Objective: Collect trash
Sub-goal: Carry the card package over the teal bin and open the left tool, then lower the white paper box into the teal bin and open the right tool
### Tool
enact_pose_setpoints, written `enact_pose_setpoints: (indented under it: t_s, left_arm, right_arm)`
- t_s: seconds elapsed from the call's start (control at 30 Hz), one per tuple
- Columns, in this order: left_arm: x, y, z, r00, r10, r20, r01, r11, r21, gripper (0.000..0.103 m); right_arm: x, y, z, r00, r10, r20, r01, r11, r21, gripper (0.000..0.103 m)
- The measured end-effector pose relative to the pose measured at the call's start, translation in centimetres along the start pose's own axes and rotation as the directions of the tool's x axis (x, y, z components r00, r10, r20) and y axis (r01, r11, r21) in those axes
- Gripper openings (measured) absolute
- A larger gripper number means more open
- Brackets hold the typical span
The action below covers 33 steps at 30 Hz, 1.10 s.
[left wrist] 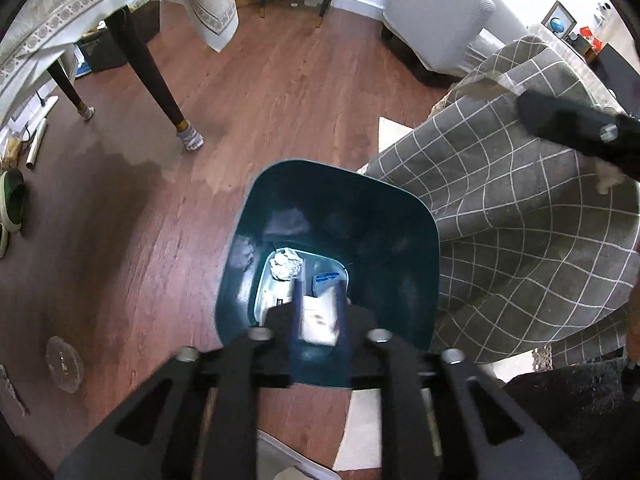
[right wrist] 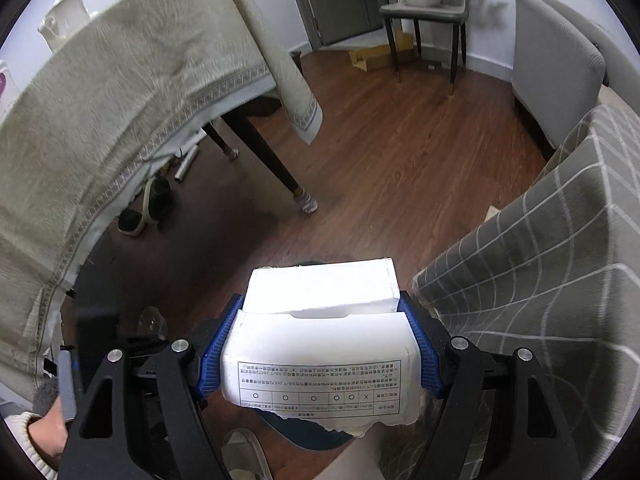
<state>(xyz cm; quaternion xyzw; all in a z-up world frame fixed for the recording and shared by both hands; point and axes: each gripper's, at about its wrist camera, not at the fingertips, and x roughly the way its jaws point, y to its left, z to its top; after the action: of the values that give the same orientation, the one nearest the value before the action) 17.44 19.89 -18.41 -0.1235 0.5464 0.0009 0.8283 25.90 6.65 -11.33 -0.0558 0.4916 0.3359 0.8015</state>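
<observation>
A teal trash bin point(left wrist: 400, 240) stands on the wooden floor under my left gripper point(left wrist: 319, 312). Inside it lie crumpled white paper point(left wrist: 285, 266), a blue and white wrapper point(left wrist: 326, 282) and a flat silvery packet point(left wrist: 270, 300). A white carton piece point(left wrist: 318, 318) sits between the left gripper's blurred fingers, over the bin mouth; whether they still grip it is unclear. My right gripper point(right wrist: 320, 344) is shut on a torn white cardboard box point(right wrist: 320, 320) with a printed table on it, held above the floor. The right gripper also shows at the right edge of the left wrist view point(left wrist: 580, 132).
A grey checked cloth point(left wrist: 520, 220) covers furniture right of the bin. A table with a pale cloth point(right wrist: 100, 120) and dark legs point(left wrist: 148, 68) stands left. Slippers point(right wrist: 148, 204), a clear plastic lid point(left wrist: 64, 364), a grey armchair point(right wrist: 556, 60) and a chair with plants point(right wrist: 424, 12) are around.
</observation>
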Motion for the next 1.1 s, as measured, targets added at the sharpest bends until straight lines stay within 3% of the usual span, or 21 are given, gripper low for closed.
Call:
enact_pose_setpoints:
  t_s: [0.3, 0.67, 1.1]
  left_arm:
    - [-4.2, 0.4, -0.3, 0.989, 0.017, 0.148, -0.022, 0.999, 0.031, 0.063]
    - [-9.1, 0.6, -0.6, 0.954, 0.015, 0.300, -0.029, 0.999, 0.042, 0.082]
    - [-13.7, 0.1, -1.0, 0.912, -0.001, 0.410, -0.022, 0.999, 0.050, 0.089]
  right_arm:
    - [3.5, 0.6, -1.0, 0.997, -0.030, -0.078, 0.029, 1.000, -0.008, 0.076]
    - [8.2, 2.0, -2.4, 0.982, -0.059, -0.180, 0.052, 0.998, -0.043, 0.076]
    - [13.6, 1.8, -5.7, 0.943, -0.111, -0.314, 0.081, 0.991, -0.109, 0.076]
